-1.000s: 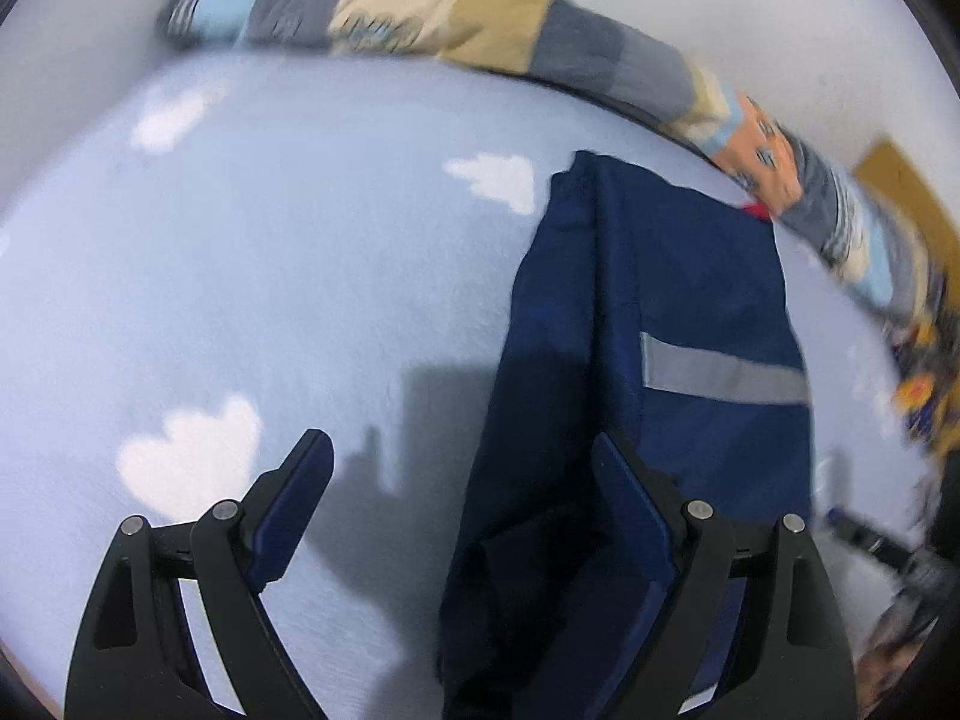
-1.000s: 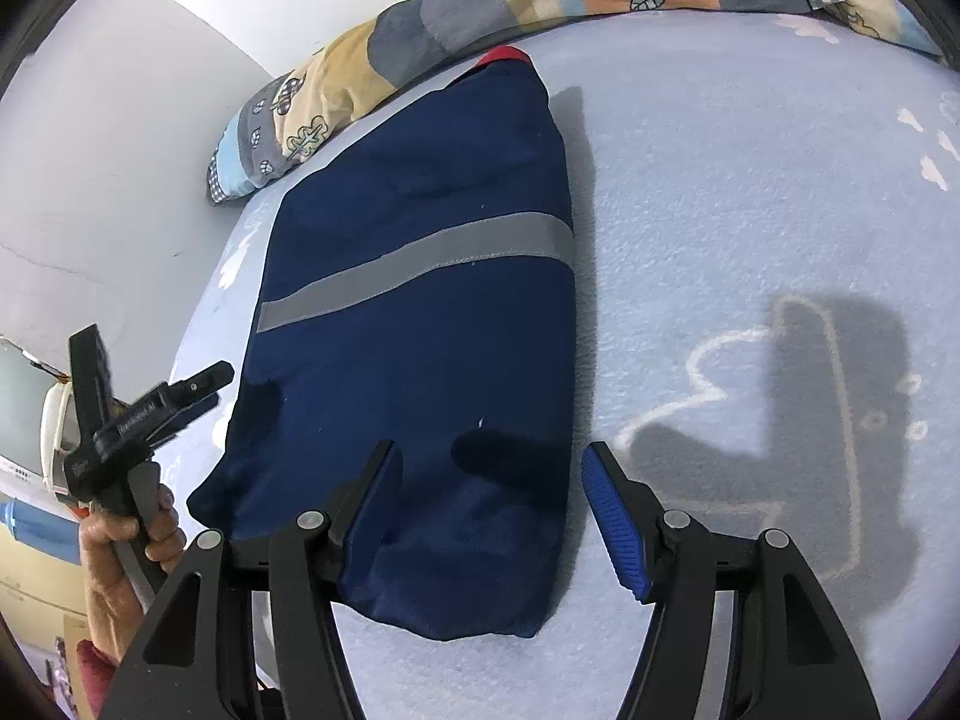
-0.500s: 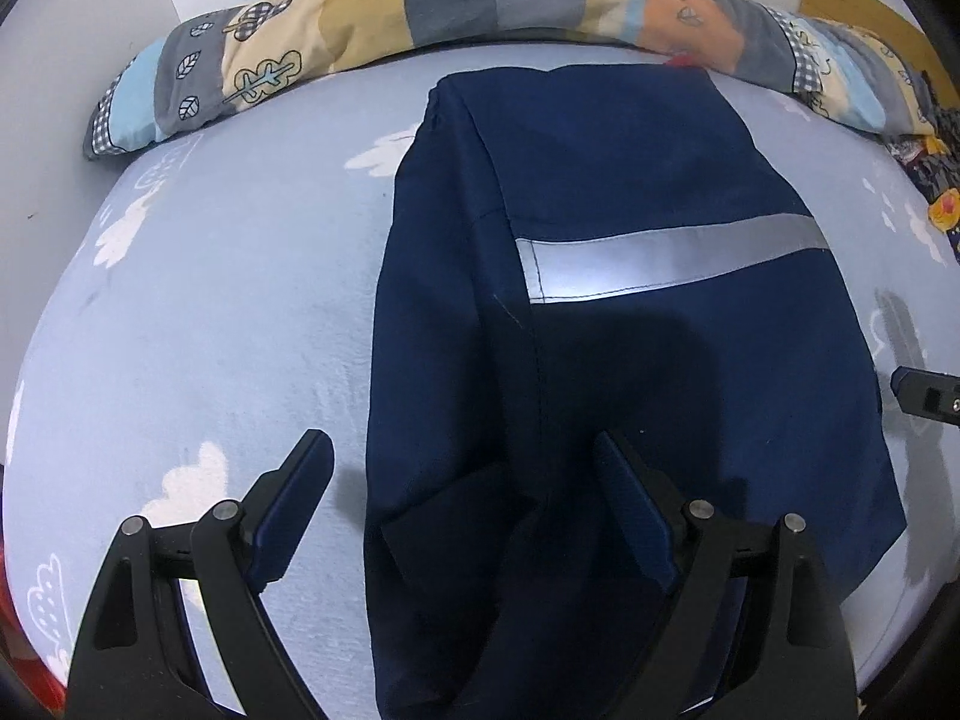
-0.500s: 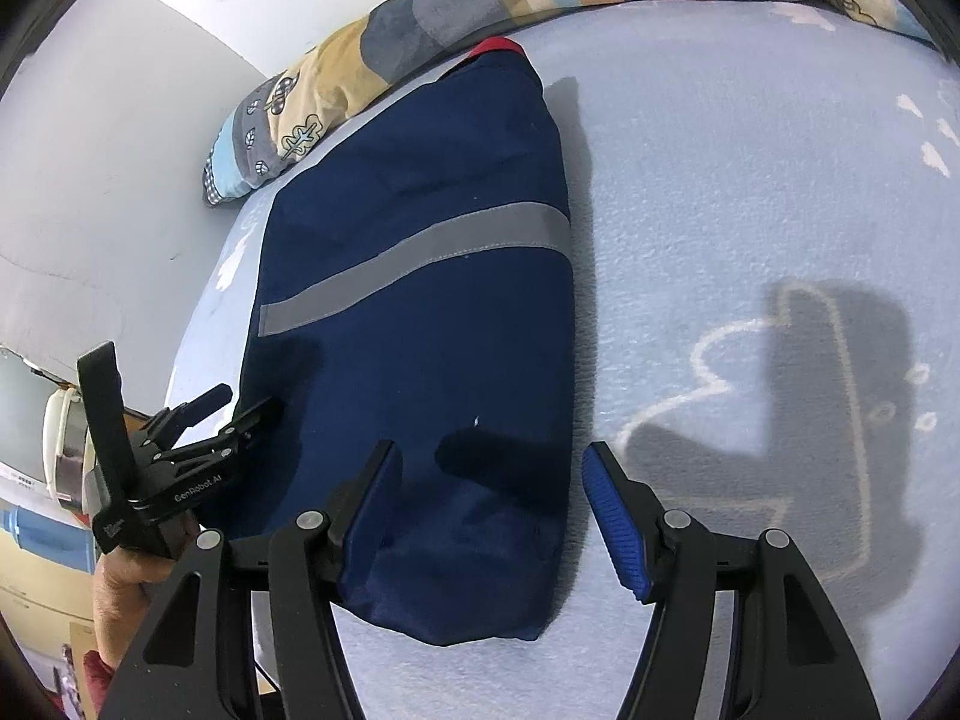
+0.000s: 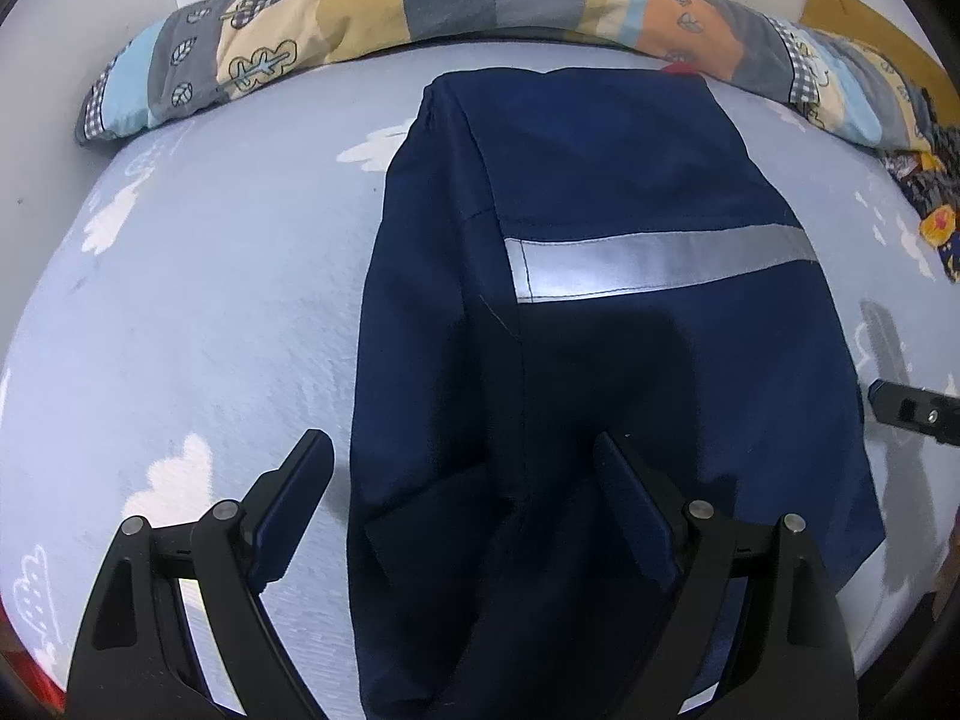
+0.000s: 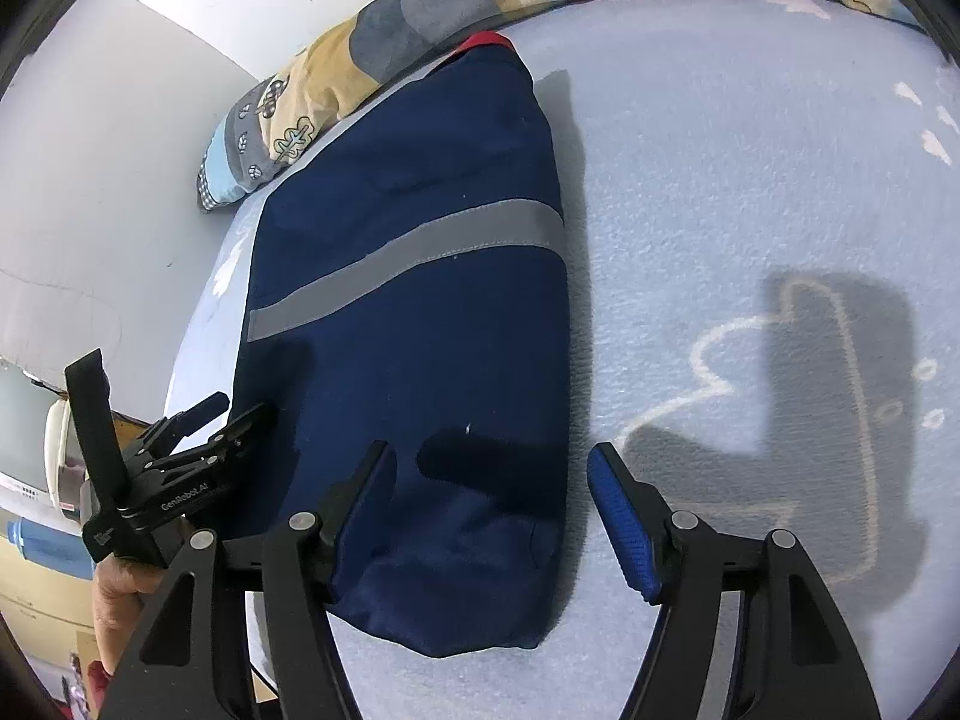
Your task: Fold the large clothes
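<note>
left wrist: close, angled down | right wrist: same | shared: navy garment (image 5: 600, 312) (image 6: 408, 312)

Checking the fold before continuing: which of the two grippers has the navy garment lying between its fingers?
Both: the left gripper and the right gripper each straddle the navy garment.

You see a navy garment (image 5: 630, 372) of smooth, matt woven cloth, crossed by a shiny grey reflective band (image 5: 654, 261). The pale blue bed sheet (image 6: 750, 192) under it looks fuzzy and matt. Your fingers (image 6: 621, 519) carry ribbed blue pads on matt black plastic.
</note>
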{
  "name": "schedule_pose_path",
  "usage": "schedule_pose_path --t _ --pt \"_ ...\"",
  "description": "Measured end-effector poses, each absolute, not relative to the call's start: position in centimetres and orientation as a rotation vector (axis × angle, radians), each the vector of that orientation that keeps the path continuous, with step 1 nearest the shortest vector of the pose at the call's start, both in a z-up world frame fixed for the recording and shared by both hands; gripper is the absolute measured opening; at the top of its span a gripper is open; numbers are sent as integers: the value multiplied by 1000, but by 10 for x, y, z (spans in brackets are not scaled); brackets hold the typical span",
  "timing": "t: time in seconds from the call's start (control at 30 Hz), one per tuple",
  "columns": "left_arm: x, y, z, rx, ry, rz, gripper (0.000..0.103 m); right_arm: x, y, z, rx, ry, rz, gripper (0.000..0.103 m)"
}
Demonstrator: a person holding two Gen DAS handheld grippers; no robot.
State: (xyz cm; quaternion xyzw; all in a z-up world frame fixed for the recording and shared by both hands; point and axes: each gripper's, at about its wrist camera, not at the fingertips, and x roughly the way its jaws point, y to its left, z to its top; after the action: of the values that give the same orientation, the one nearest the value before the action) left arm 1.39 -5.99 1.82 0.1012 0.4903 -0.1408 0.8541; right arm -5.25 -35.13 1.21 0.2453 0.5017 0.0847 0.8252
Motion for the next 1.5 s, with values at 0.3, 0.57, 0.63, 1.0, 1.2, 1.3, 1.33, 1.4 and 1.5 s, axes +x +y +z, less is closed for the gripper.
schedule_pose_path --t 0.3,0.57,0.63,1.0,1.2,1.3,1.33,1.4,1.5 --pt "44 -20 -3 -246 1241 -395 89 -40 -355 2 547 1080 189 70" --pt "62 5 -23 -566 1332 -482 90 -20 -368 -8 612 1082 219 71" --pt "60 6 -24 -587 1329 -489 90 -16 -371 -7 614 1074 219 71" --pt "68 -19 -19 -415 1287 -515 103 16 -371 -27 696 1039 394 81" --pt "65 -42 -12 -252 1202 -456 103 30 -342 -30 623 1015 482 85" --pt "61 -54 -4 -199 1141 -438 102 24 -331 -18 520 999 467 75" --pt "59 -60 0 -165 1122 -437 94 22 -330 -11 501 986 454 71" --pt "54 -70 9 -115 1089 -433 88 17 -332 4 481 961 442 47" --pt "45 -78 21 -77 1061 -442 77 5 -324 28 374 925 435 41"
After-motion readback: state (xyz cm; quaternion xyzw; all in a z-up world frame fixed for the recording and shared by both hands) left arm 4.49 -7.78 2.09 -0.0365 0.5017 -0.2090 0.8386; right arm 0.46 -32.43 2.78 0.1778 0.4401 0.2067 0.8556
